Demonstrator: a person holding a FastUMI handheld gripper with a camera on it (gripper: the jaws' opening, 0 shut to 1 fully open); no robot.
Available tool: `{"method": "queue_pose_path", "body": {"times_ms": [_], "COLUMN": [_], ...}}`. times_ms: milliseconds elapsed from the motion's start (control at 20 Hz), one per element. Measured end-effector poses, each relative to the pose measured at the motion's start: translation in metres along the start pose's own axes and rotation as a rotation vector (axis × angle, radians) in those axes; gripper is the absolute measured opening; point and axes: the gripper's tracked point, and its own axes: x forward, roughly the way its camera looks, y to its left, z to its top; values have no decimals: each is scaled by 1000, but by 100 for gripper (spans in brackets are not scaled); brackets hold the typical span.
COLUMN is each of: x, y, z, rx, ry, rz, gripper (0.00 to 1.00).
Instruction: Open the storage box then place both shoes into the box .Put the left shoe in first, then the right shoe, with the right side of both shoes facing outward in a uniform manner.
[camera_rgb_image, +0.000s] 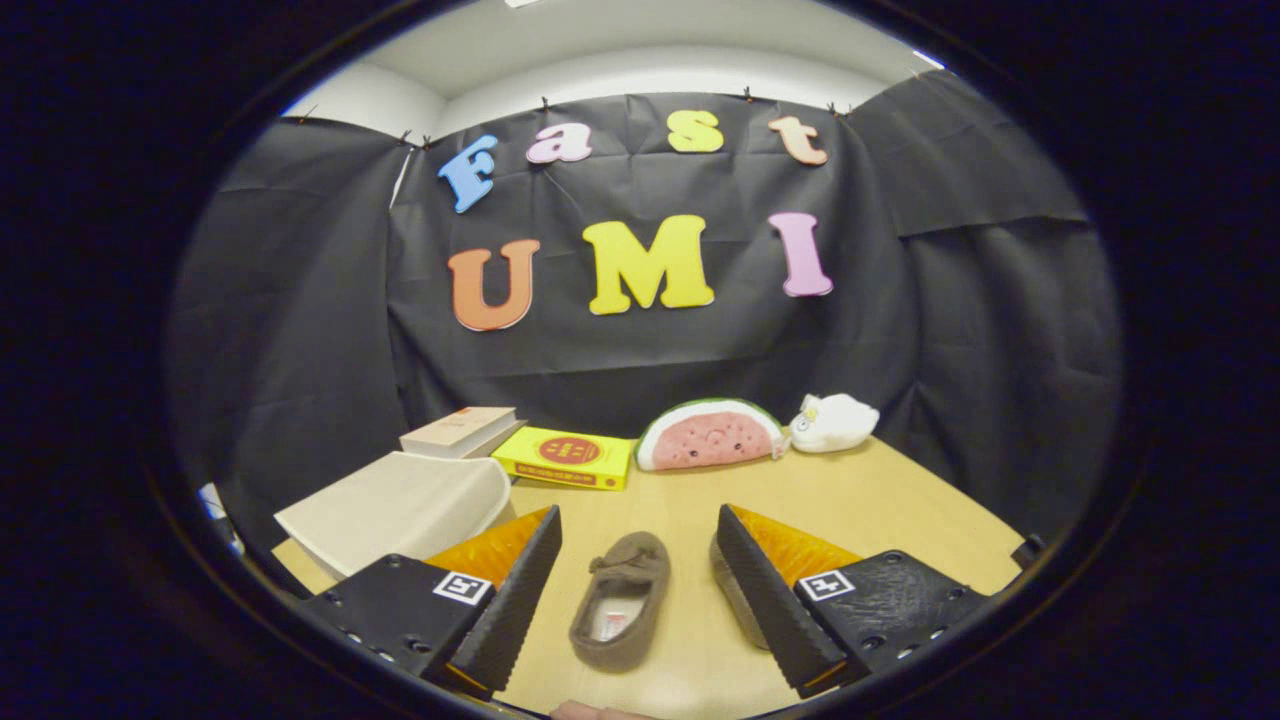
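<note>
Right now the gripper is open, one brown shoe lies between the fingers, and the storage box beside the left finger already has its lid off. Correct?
Not quite: the gripper view shows the storage box beside the left finger with its lid on, not off. The rest stands: the gripper is open, and one brown shoe lies on the table between the fingers.

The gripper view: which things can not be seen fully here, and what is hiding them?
- Second shoe: mostly behind the right finger of the open gripper; only a sliver shows beside the brown shoe lying between the fingers.
- Storage box: its near part is covered by the left finger; whether the lid is shut tight cannot be told.
- Book: partly behind the box.
- Print on the yellow box: too small.
</note>
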Motion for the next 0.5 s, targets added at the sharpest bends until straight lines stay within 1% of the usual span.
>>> {"method": "queue_pose_path", "body": {"times_ms": [100,300,500], "x": [14,32,36], "y": [13,26,38], "z": [-3,-12,-20], "rx": [41,97,166], "ry": [31,94,161], "rz": [72,151,224], "gripper": [95,95,95]}}
